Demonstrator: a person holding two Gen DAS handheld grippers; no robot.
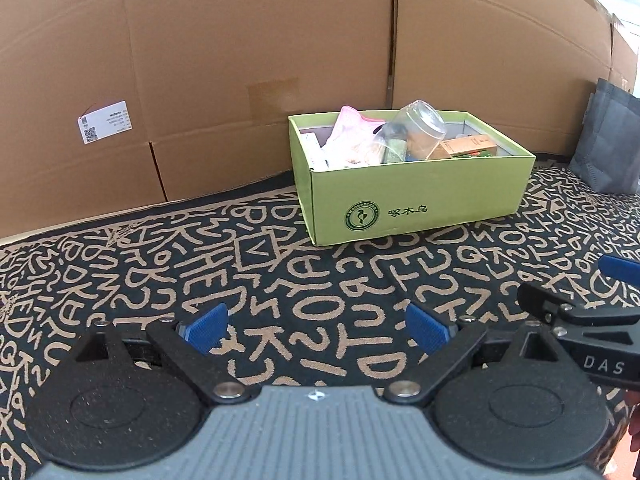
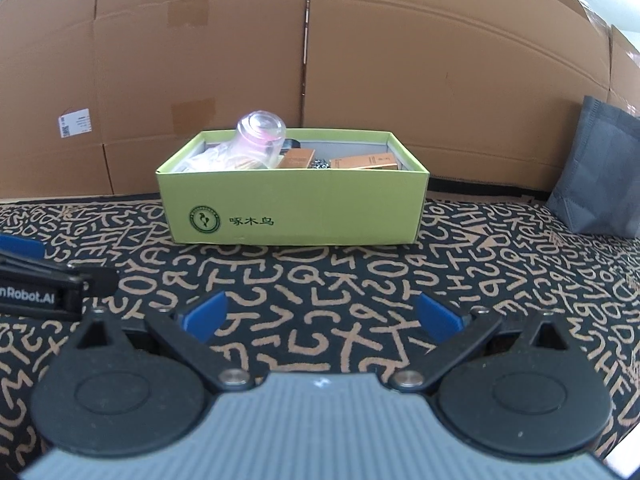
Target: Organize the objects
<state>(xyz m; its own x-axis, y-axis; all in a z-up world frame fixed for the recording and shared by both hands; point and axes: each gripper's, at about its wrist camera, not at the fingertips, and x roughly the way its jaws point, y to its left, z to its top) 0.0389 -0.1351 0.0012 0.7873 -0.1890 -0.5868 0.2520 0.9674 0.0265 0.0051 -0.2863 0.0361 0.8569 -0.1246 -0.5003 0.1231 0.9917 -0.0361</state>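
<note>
The green box (image 2: 294, 200) full of things sits on the patterned worktop (image 2: 360, 288) straight ahead of the right gripper (image 2: 320, 316), long side facing it, while both it and the left gripper (image 1: 316, 326) are wide open and empty.

The green box (image 2: 292, 204) bears 啄木鸟 on its near side, just right of a round green bird seal (image 2: 205, 220) whose ring lettering is too small to read. Left of the box, the left gripper (image 2: 48, 276) shows "nRobot.AI". The right gripper (image 1: 580, 300) shows "DAS". A white label (image 1: 105, 121) on the cardboard wall (image 1: 240, 60) left of the box is illegible.
</note>
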